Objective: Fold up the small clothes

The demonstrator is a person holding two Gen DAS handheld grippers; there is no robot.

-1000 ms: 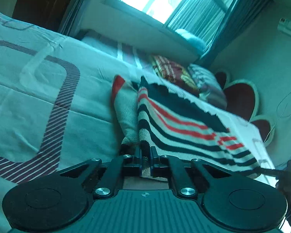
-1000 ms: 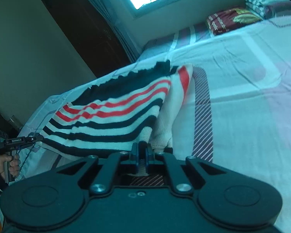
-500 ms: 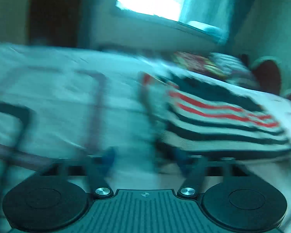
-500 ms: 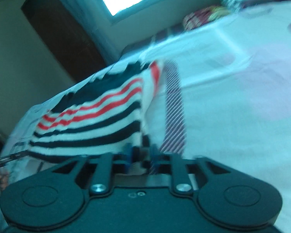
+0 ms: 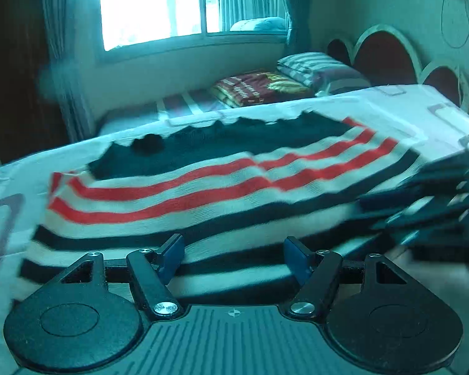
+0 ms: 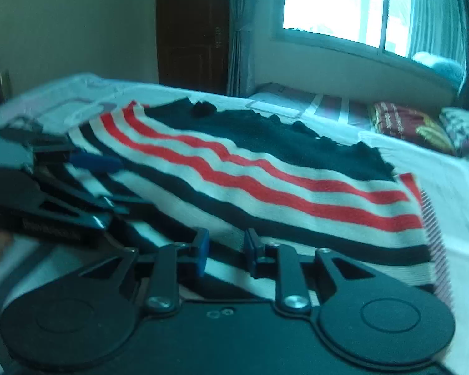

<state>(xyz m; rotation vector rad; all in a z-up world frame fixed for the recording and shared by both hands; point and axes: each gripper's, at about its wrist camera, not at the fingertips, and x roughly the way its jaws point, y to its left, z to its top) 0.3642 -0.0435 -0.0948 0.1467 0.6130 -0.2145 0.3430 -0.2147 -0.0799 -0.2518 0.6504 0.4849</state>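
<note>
A small knitted garment with red, white and dark stripes and a dark top band lies flat on the bed; it also shows in the right wrist view. My left gripper is wide open and empty at the garment's near hem. My right gripper is open with a narrower gap, empty, also at the near hem. Each gripper shows blurred in the other's view: the right gripper at the right edge, the left gripper at the left.
The patterned bed sheet spreads around the garment. A folded red blanket and striped pillows lie at the head of the bed, by the scalloped headboard. A window and a dark door are behind.
Both grippers have let go of the garment and opened. Both cameras have swung round and now face the flat garment from its near hem.
</note>
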